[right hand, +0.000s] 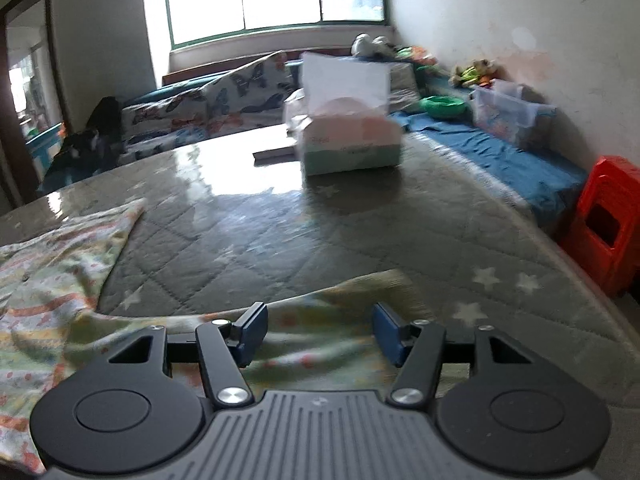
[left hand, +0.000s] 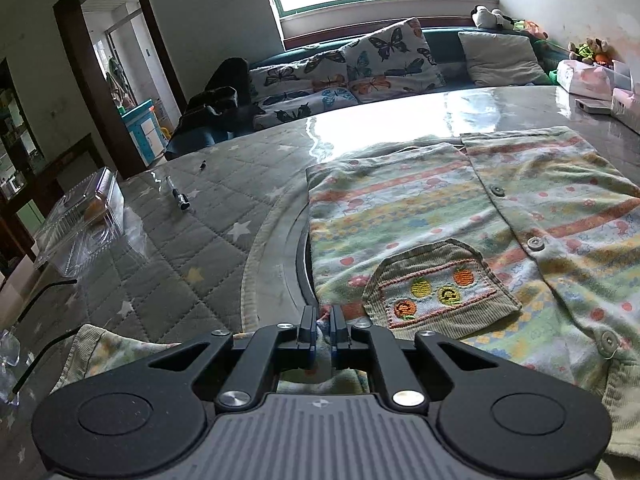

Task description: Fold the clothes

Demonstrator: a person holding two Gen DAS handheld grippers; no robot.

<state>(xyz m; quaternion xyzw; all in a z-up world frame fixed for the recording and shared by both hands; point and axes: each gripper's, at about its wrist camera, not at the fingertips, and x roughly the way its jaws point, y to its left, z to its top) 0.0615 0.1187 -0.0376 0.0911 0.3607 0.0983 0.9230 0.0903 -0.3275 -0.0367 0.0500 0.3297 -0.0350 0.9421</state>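
Left wrist view shows your left gripper [left hand: 323, 330] pinching the shirt [left hand: 420, 216] hem while the right gripper [right hand: 320, 336] hangs open, so pulling now could skew the fold.

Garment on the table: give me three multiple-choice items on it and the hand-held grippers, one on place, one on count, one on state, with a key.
1. Where does the tissue box stand?
A. On the far part of the table
B. On the garment
C. On the red stool

2. How many fruit shapes are stitched on the pocket?
A. Two
B. Four
C. Six

3. How do the two hand-held grippers stand?
A. Both open
B. Left pinches cloth, right open
C. Left open, right pinches cloth

Key:
1 A, the box sits on the table beyond the garment.
2 B, four round motifs show on the pocket.
3 B, the left hand-held gripper has cloth between near-shut fingers; the right hand-held gripper has its fingers wide apart above the cloth.
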